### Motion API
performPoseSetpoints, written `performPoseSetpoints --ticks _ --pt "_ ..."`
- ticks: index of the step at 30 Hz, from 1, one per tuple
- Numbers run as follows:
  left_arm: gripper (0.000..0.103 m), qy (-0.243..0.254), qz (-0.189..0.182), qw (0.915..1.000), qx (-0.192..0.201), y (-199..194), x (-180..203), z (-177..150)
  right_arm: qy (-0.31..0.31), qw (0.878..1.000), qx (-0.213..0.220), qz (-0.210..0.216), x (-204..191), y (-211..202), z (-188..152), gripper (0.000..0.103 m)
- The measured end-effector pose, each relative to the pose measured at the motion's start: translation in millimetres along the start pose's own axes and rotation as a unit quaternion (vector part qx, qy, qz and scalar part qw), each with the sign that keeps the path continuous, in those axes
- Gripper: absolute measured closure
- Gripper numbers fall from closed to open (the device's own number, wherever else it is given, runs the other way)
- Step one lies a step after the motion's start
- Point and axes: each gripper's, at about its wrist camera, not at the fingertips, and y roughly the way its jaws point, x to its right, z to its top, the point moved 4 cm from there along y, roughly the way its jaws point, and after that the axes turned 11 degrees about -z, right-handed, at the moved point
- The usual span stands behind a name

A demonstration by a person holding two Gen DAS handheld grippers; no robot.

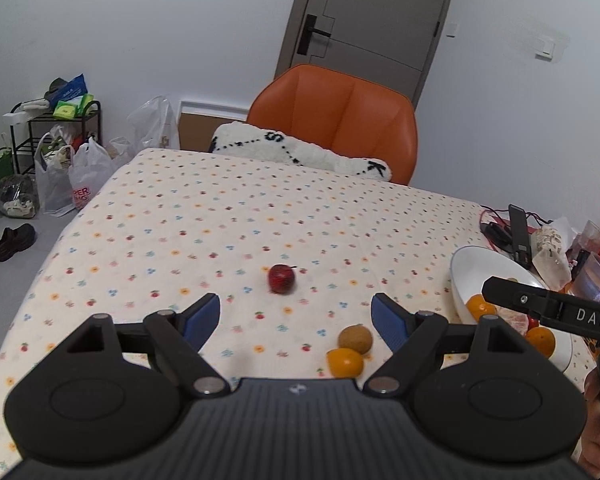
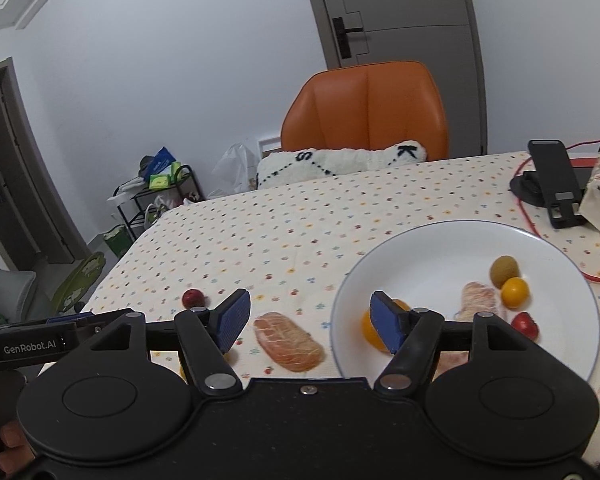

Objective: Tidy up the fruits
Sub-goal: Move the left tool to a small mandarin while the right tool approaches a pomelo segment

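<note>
The table [image 1: 228, 208] under its dotted cloth carried my white plate [image 2: 432, 248] on the right, with a kiwi [image 2: 504, 270], oranges and a peeled segment inside. A second peeled segment [image 2: 288, 342] lay on the cloth just left of the plate. My right tongs [image 2: 310, 320] gaped wide, holding nothing. My left tongs [image 1: 296, 316] did too, facing a small red apple [image 1: 281, 278].
</note>
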Motion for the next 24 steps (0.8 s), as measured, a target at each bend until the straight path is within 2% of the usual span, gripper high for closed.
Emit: performPoseSetpoints --ticks 18,24 --pt "0.022 -0.016 0.006 0.9998 -0.007 -5.1 -24.6 -11.5 -0.03 0.999 -0.017 0.031 -33.4 10.1 -11.2 0.037" --pt "0.022 -0.013 0.005 0.9997 -0.018 -0.6 -23.9 -22.1 -0.051 0.997 -0.038 0.043 -44.8 18.5 -25.8 0.042"
